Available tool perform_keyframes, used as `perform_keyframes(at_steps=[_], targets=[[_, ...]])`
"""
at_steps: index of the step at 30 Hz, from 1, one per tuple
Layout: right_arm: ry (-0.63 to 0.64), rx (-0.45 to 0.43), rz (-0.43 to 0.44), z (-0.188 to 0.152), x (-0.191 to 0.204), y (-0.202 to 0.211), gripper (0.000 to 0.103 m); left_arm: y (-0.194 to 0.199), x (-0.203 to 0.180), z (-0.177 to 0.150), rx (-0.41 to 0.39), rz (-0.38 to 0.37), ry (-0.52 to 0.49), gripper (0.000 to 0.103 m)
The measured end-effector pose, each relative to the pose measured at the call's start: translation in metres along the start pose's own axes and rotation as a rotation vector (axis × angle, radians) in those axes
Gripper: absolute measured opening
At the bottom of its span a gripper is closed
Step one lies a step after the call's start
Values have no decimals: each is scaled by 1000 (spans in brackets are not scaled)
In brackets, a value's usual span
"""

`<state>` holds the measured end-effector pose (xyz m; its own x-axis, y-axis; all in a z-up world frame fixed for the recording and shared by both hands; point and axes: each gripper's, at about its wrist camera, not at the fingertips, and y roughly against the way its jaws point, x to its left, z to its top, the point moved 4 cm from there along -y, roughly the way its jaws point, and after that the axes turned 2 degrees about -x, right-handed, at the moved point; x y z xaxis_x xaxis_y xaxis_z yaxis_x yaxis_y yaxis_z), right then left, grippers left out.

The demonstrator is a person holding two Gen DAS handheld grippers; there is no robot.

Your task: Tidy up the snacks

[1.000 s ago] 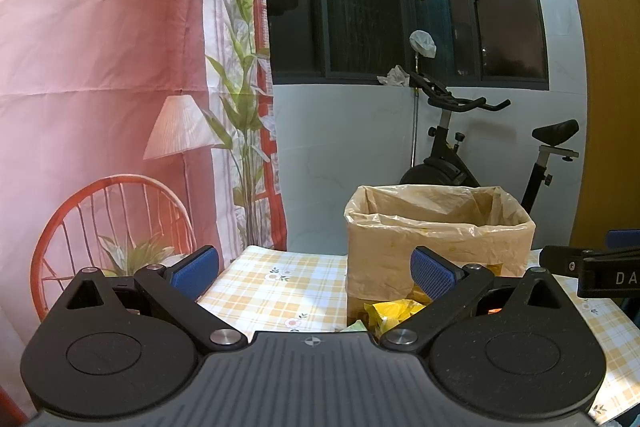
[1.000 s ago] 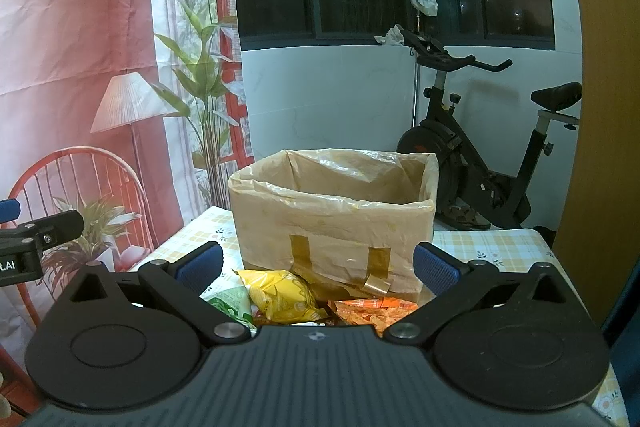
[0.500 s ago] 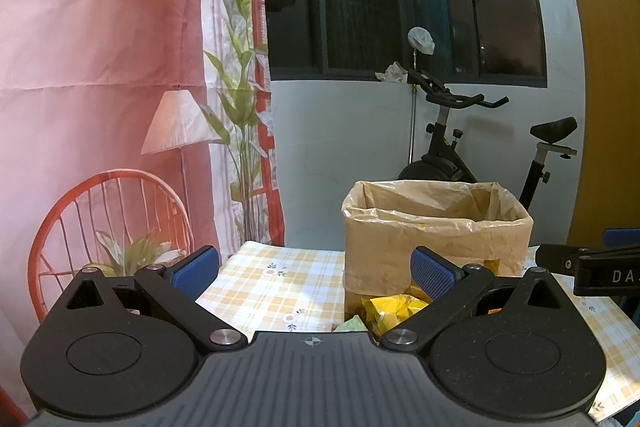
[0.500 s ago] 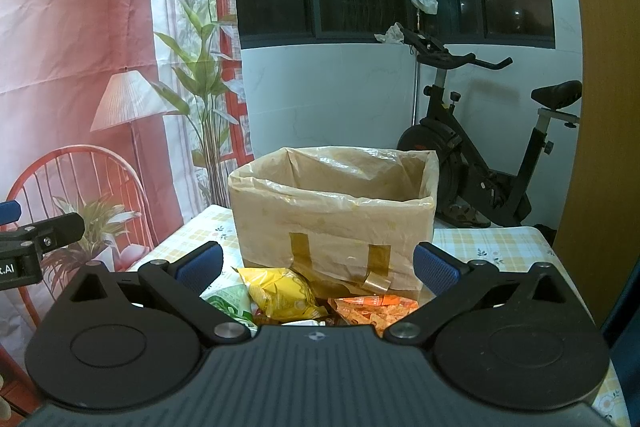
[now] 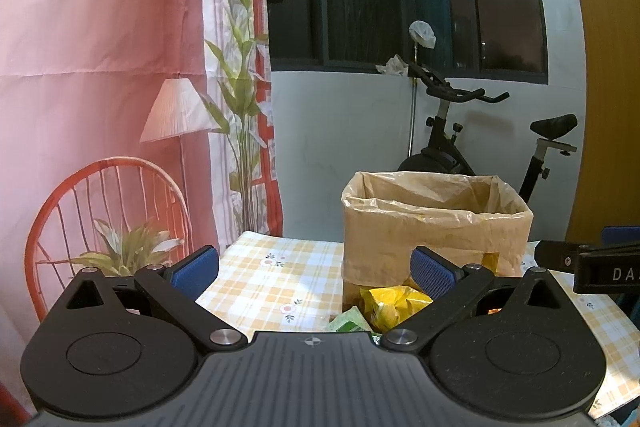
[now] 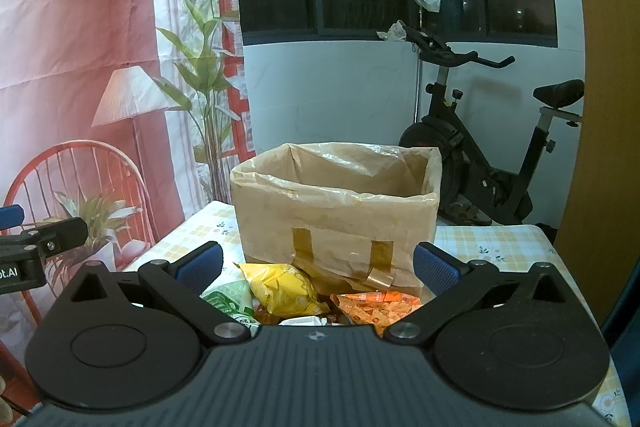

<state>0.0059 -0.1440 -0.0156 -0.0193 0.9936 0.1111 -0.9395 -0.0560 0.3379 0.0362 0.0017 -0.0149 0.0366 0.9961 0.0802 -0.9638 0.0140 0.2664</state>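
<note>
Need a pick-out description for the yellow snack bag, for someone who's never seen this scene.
Find the plastic-lined cardboard box on the checked tablecloth. The snack packets lie at its taped front. The yellow snack bag is the crinkled middle one, between a green-and-white packet on its left and an orange packet on its right: the only plain yellow one.

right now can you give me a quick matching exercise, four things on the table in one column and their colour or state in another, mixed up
Things:
1. lined box
2. crinkled snack bag
3. flat snack packet
4. right gripper

Colour or state:
A. orange, lying right of the other packets
B. open, fingers wide apart, holding nothing
C. yellow, in front of the taped side
D. brown, open at the top with a plastic liner

Pairs: 1-D, 2-C, 3-A, 4-B
</note>
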Motion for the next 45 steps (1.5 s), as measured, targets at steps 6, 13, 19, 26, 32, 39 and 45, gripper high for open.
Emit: perform_keyframes(at_steps=[6, 13, 19, 26, 32, 39, 45], targets=[[0, 0, 0, 0, 0, 0, 103, 0, 0, -1, 4, 1, 3, 103], [0, 1, -1, -1, 0, 0, 103, -1, 1, -1, 0, 2, 3, 103], [1, 0, 0, -1, 1, 0, 103, 0, 1, -3, 2, 2, 5, 103], [-1, 2, -1, 0, 0, 0, 103, -3, 3, -4, -1, -11, 23, 102], [-22, 13, 9, -12, -3, -6, 103, -9, 8, -7, -27, 8, 48, 102], [-51, 31, -14, -31, -19, -19, 103, -35, 15, -24, 27, 8, 93, 102], [-63, 93, -45, -57, -33, -41, 103, -65, 22, -44, 88, 10, 106, 100]])
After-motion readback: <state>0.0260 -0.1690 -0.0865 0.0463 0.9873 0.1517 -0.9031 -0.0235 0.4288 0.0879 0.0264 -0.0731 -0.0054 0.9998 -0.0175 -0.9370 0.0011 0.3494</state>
